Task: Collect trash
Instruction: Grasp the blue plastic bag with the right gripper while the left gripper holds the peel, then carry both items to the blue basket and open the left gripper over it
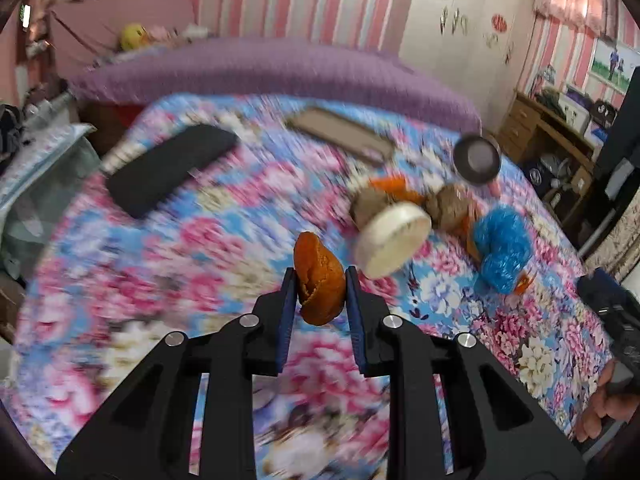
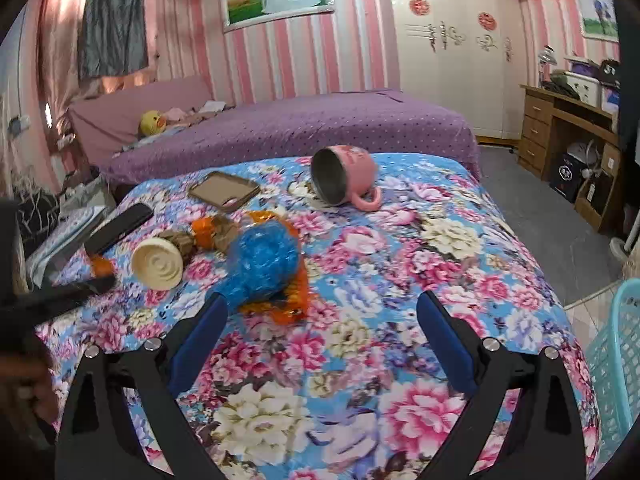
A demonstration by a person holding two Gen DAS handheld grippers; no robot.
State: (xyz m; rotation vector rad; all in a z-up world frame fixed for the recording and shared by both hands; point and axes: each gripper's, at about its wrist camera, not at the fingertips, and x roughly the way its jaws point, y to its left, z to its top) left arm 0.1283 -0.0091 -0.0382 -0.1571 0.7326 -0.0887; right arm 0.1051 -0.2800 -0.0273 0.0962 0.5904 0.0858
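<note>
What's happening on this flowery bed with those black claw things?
A person is clearing trash with two handheld grippers. The left gripper is shut on an orange peel, lifted above the floral bedspread. The right gripper hangs open near a blue plastic bag. A teal basket stands beside the bed.

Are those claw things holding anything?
The left gripper pinches an orange peel by its two sides. The right gripper is open, holding nothing.
</note>
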